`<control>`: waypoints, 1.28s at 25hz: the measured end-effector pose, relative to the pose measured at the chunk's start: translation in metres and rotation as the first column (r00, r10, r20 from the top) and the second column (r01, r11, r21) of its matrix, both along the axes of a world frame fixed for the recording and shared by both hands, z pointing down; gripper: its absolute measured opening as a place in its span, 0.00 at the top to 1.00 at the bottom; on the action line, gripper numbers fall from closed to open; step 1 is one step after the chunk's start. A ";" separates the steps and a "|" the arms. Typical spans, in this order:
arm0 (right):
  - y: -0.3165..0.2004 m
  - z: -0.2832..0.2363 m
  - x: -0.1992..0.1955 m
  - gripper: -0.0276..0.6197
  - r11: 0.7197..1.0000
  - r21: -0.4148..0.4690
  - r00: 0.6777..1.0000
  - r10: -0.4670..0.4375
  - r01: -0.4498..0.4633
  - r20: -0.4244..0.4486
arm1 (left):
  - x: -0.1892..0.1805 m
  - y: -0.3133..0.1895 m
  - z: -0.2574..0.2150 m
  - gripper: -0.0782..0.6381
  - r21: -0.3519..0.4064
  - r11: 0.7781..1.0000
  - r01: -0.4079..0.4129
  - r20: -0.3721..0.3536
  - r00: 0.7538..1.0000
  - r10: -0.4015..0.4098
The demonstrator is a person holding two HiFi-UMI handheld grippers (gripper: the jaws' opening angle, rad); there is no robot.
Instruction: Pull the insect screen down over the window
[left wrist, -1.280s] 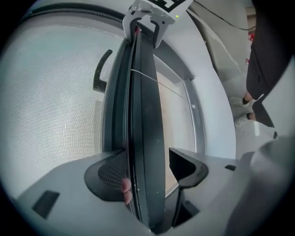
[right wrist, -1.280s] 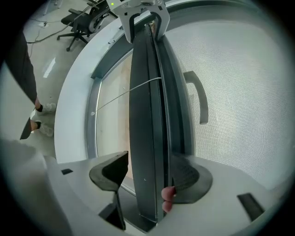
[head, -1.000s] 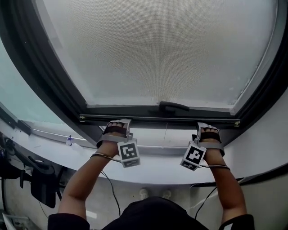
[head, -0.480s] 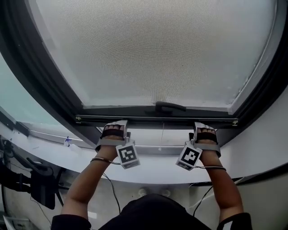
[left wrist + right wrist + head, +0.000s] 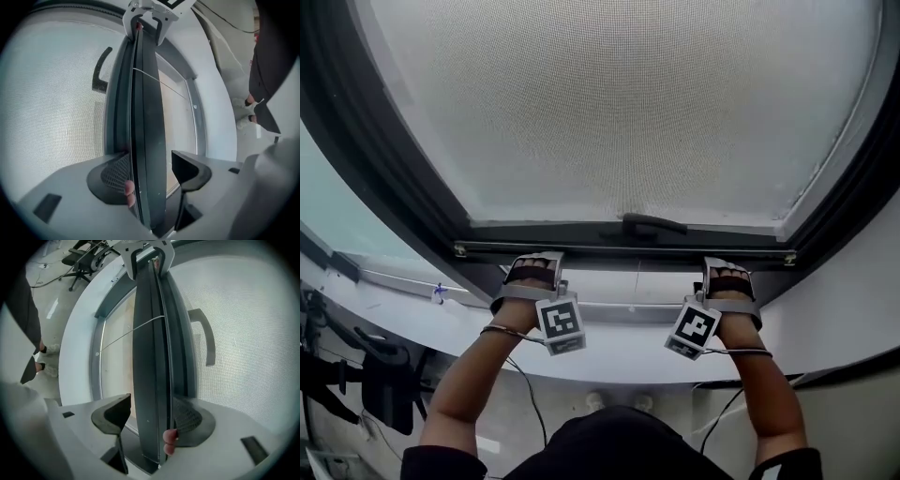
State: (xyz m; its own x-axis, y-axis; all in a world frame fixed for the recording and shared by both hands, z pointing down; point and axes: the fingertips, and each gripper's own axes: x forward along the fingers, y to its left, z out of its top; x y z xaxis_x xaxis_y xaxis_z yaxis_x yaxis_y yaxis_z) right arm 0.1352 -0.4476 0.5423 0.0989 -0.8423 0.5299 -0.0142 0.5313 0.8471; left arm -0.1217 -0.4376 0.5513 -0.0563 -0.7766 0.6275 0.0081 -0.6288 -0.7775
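Left gripper (image 5: 150, 166) straddles the screen's dark bottom bar (image 5: 623, 249), jaws apart. The mesh-side jaw lies against the bar, and the other jaw shows a small gap. Right gripper (image 5: 150, 416) is the same, mirrored: jaws apart, bar between them, sliver of gap on the room side. Neither is clamped.

Insect screen (image 5: 619, 112) covers most of the window, its mesh filling the dark frame (image 5: 384, 159). The bottom bar sits just above the lower rail, with a pale strip uncovered beneath it. A dark handle (image 5: 652, 223) sits on the bar between the two grippers. A thin white cord (image 5: 638, 281) hangs from the bar's middle.

Only markings: a black-and-white square pattern on each cube, left cube (image 5: 560, 323) and right cube (image 5: 695, 328). Both face the head camera.

Pose: both forearms are stretched forward and roughly parallel. The hands are well apart, one on each side of the handle. Thin cables (image 5: 525, 375) trail from the wrists.

The gripper views add a pink fingertip (image 5: 129, 188) against the bar at the left mesh-side jaw, and another fingertip (image 5: 169, 437) at the right one. The mesh-side pads are seen through the mesh. Each gripper view also shows the other gripper at the far end of the bar. The right gripper view catches an office chair (image 5: 86, 261) on the floor. The head view shows the white curved sill (image 5: 619, 342) and light shoes (image 5: 619, 403) below.
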 end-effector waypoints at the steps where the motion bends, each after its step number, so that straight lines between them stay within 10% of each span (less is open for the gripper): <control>1: -0.001 -0.001 -0.001 0.51 1.000 0.018 1.000 0.007 -0.007 0.001 | 0.000 0.000 0.000 0.50 0.010 1.000 0.003 -0.003 1.000 -0.003; 27: -0.001 -0.021 -0.001 0.60 0.994 0.100 0.990 -0.066 0.053 0.126 | 0.004 -0.006 -0.012 0.56 0.146 0.989 0.039 -0.051 0.998 -0.032; 32: 0.017 -0.054 0.006 0.60 0.984 0.174 0.956 -0.087 0.038 0.280 | 0.029 0.019 -0.045 0.56 0.152 0.985 0.086 -0.234 0.971 -0.048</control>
State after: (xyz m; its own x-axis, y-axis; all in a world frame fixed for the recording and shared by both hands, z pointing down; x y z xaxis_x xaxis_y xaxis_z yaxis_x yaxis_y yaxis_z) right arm 0.1412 -0.4305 0.4879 -0.0917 -0.9200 0.3811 -0.2397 0.3919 0.8882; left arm -0.0929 -0.4183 0.5064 0.0187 -0.8674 0.4973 -0.2194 -0.4888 -0.8443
